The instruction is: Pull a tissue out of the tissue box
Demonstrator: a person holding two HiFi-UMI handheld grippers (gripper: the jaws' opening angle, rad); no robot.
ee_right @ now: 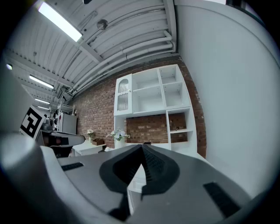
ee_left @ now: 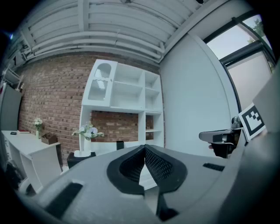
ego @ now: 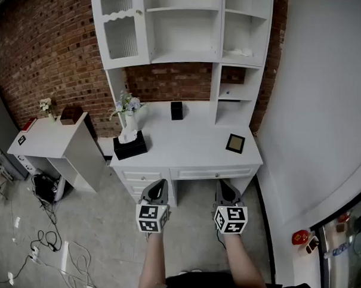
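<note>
Two grippers are seen in the head view, the left gripper (ego: 161, 182) and the right gripper (ego: 222, 183), held side by side low in the frame. Each carries one marker cube. One black tissue box (ego: 131, 148) is counted, with one white tissue (ego: 129, 134) standing up out of its top. Two bunches of flowers are counted: one vase of flowers (ego: 129, 107) just behind the box and a smaller bunch (ego: 48, 106) on the side table (ego: 49, 135) at the left. One small black block (ego: 176, 110) and one dark square frame (ego: 235, 143) are also set on the white desk (ego: 192, 144).

The tissue box is placed at the left front corner of the desk, above and to the left of the left gripper's tip and well apart from it. It is farther still from the right gripper. In both gripper views the fingers are pressed together at their tips, with nothing between them.

The floor and its tangle of cables (ego: 48, 239) are shown only in the head view. In the left gripper view the tissue box (ee_left: 78, 158) is seen at the lower left, left of the left gripper (ee_left: 145, 147), and the right gripper (ee_left: 218, 138) at the right edge. In the right gripper view the lit ceiling strips (ee_right: 59, 21) are shown above the right gripper (ee_right: 142, 145), and the left gripper (ee_right: 61, 140) at the left edge.
</note>
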